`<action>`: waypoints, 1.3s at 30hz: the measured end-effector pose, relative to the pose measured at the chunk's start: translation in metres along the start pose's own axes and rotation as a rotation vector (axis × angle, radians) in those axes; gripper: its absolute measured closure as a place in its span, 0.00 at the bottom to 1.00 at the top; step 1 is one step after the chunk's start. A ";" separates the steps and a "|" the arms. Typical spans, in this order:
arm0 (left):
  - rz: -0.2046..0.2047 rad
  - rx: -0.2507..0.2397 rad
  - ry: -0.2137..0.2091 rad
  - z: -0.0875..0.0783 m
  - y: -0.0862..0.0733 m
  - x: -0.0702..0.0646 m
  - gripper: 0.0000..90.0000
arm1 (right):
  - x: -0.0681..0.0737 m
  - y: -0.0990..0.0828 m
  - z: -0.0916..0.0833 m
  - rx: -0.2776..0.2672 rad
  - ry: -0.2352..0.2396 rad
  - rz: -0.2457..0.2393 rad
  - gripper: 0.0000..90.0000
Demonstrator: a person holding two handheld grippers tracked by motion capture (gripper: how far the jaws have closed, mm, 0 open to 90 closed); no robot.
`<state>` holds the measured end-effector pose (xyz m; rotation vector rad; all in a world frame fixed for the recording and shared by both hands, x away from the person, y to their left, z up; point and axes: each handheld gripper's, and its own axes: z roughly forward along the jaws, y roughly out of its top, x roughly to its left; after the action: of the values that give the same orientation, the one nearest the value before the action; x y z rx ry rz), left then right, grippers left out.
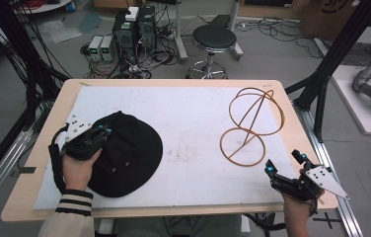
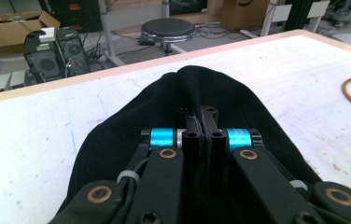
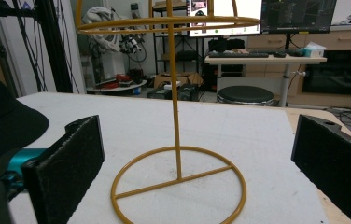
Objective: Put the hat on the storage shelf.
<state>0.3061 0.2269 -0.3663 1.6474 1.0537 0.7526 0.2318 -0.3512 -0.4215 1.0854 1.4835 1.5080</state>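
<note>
A black cap (image 1: 129,153) lies on the white mat (image 1: 188,113) at the left. My left gripper (image 1: 105,132) is shut on a fold of the cap's cloth near its left edge; in the left gripper view the jaws stand pressed together on the pinched cloth of the cap (image 2: 197,88), held by the left gripper (image 2: 200,112). A yellow wire hat stand (image 1: 250,123) is upright at the right. My right gripper (image 1: 285,163) rests open at the table's front right corner, facing the stand (image 3: 173,93); the right gripper (image 3: 201,163) has nothing between its pads (image 3: 66,168).
The wooden table edge (image 1: 173,81) frames the mat. Beyond it stand a black stool (image 1: 214,39) and computer cases with cables (image 1: 134,29). Black frame posts (image 1: 321,84) rise at the right. A bare stretch of mat lies between cap and stand.
</note>
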 end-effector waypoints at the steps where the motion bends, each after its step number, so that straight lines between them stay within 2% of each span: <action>1: -0.006 -0.009 -0.006 0.000 0.001 0.000 0.98 | 0.000 0.000 0.000 -0.001 -0.002 -0.002 0.02; 5: -0.005 -0.038 -0.020 -0.002 0.004 -0.003 0.99 | 0.000 0.000 0.001 -0.001 0.000 -0.011 0.02; 10: -0.025 -0.116 -0.044 -0.009 0.014 -0.004 0.99 | 0.000 0.000 0.001 -0.001 0.001 -0.010 0.02; 20: -0.066 -0.258 -0.099 -0.021 0.049 -0.011 0.99 | 0.001 0.000 0.000 -0.003 0.010 -0.010 0.02; 26: -0.073 -0.337 -0.125 -0.024 0.068 -0.018 0.99 | 0.002 0.000 0.000 -0.002 0.012 -0.008 0.02; 35: -0.091 -0.416 -0.167 -0.025 0.095 -0.025 0.99 | 0.002 0.000 0.000 -0.004 0.014 -0.005 0.02; 39: -0.100 -0.441 -0.188 -0.023 0.105 -0.030 0.99 | 0.002 0.000 0.000 -0.005 0.018 -0.018 0.02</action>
<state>0.3031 0.1967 -0.2591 1.2507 0.7653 0.6906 0.2317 -0.3494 -0.4215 1.0559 1.4974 1.5113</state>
